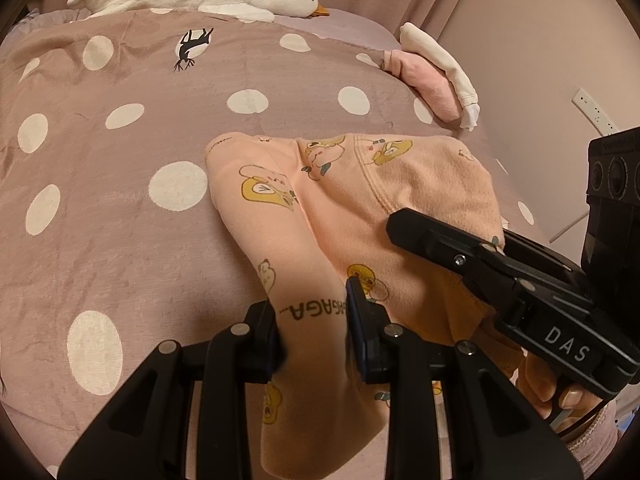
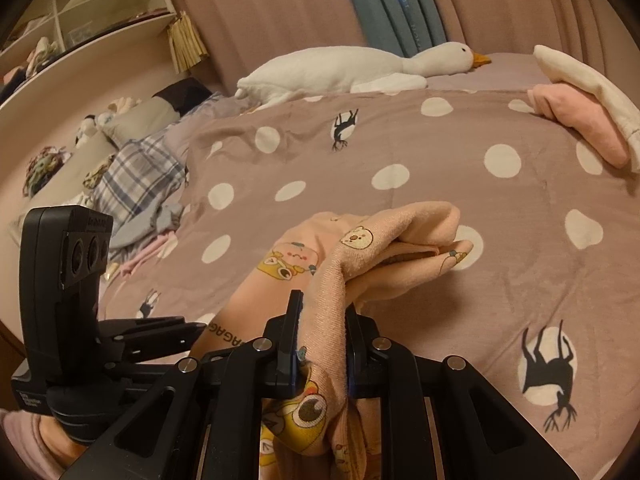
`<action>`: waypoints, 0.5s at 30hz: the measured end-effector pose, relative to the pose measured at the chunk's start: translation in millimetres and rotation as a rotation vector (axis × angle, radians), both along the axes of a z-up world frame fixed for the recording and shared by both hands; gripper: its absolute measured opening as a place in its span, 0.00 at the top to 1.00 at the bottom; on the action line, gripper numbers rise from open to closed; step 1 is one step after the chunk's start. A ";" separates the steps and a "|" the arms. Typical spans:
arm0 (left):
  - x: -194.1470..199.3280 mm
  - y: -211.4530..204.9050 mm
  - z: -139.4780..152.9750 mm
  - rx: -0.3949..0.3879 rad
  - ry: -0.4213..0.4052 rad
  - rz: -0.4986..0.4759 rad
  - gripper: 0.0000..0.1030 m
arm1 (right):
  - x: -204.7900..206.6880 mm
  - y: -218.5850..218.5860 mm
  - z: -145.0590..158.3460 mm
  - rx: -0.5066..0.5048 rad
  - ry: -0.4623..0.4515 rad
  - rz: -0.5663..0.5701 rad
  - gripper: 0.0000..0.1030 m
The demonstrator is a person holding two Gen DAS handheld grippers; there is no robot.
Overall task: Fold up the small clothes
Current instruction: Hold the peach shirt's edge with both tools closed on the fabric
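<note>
Both grippers pinching peach garment [image 1: 280,216], dotted bedspread [image 1: 120,160]

We're in a home bedroom: polka-dot duvet [image 2: 400,152] across the bed, plush goose [image 2: 360,66] by drawn curtains [image 2: 280,4], shelves [image 2: 80,4] behind.

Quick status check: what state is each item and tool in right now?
Peach garment: partly folded, near end lifted off the bedspread.
Left tool: shut on the garment.
Right tool: shut on a bunched fold.
Pink and white clothes: folded, stacked.
Plush goose: lying flat.
</note>
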State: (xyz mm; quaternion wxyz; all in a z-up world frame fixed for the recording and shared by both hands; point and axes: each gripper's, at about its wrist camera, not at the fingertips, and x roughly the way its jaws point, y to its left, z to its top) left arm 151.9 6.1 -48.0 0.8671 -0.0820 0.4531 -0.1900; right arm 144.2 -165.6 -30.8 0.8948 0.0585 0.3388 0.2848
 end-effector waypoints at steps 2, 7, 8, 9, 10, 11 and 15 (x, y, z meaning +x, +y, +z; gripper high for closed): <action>1.8 0.1 -2.2 0.000 0.005 0.000 0.72 | 0.5 0.0 -2.2 -0.003 0.005 -0.002 0.82; 4.8 -2.5 -6.4 0.002 0.012 -0.004 0.72 | 3.9 -1.4 -5.7 -0.008 0.019 -0.006 0.82; 5.7 -3.2 -6.8 0.001 0.013 -0.005 0.72 | 4.1 -1.6 -5.7 -0.009 0.019 -0.007 0.82; 6.5 -4.4 -7.2 0.000 0.014 -0.006 0.72 | 4.1 -2.0 -5.8 -0.010 0.019 -0.008 0.82; 7.1 -5.6 -7.3 -0.001 0.014 -0.006 0.72 | 4.0 -2.2 -5.9 -0.010 0.018 -0.010 0.82; 8.1 -6.8 -7.1 0.000 0.012 -0.008 0.72 | 4.0 -2.6 -5.7 -0.008 0.018 -0.011 0.82; 10.9 -10.2 -7.7 0.002 0.010 -0.013 0.72 | 5.0 -6.0 -5.7 -0.001 0.016 -0.018 0.82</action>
